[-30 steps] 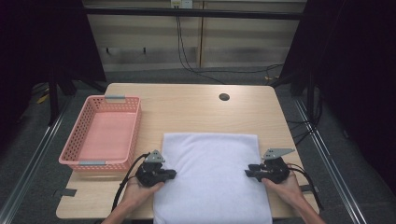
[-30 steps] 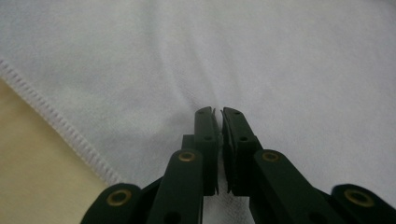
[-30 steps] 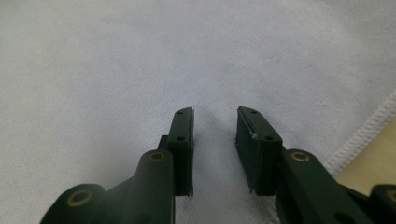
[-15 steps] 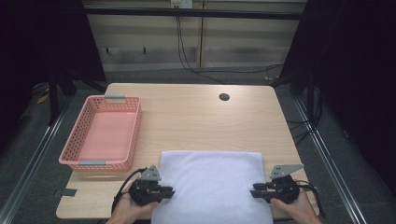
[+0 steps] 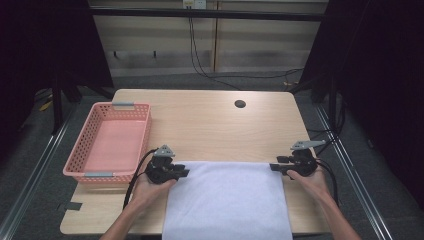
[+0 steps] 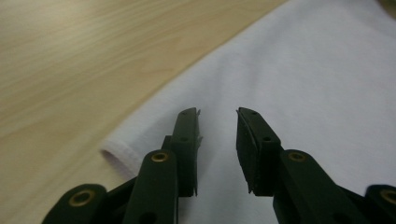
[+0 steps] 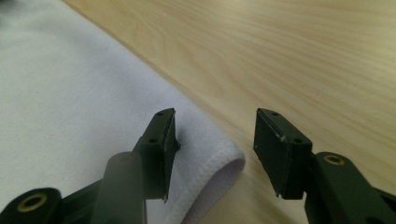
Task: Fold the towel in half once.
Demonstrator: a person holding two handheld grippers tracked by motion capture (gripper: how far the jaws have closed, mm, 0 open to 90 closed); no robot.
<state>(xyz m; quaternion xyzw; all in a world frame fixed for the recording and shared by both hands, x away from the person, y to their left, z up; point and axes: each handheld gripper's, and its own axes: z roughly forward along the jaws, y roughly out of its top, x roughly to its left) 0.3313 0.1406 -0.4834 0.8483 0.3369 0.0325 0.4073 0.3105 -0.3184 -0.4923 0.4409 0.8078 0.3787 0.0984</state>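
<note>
A white towel [image 5: 227,200] lies flat on the wooden table [image 5: 210,125], and its near end hangs past the front edge. My left gripper [image 5: 181,173] rests at the towel's far left corner and my right gripper [image 5: 274,166] at its far right corner, jaws pointing inward. In the left gripper view the left gripper [image 6: 218,114] is open just above the towel [image 6: 303,70], with nothing pinched. In the right gripper view the right gripper [image 7: 215,114] is open over the hemmed corner of the towel [image 7: 70,93], pads clear of it. Both pairs of jaws have just been opening.
A pink plastic basket [image 5: 80,150] stands at the table's left side, close to my left hand. A dark round hole [image 5: 240,104] sits near the table's far edge. Bare wood stretches beyond the towel's far edge.
The towel slid toward the near edge with both grippers at its sides. Both grippers then moved forward to its far corners, and their jaws now stand apart.
</note>
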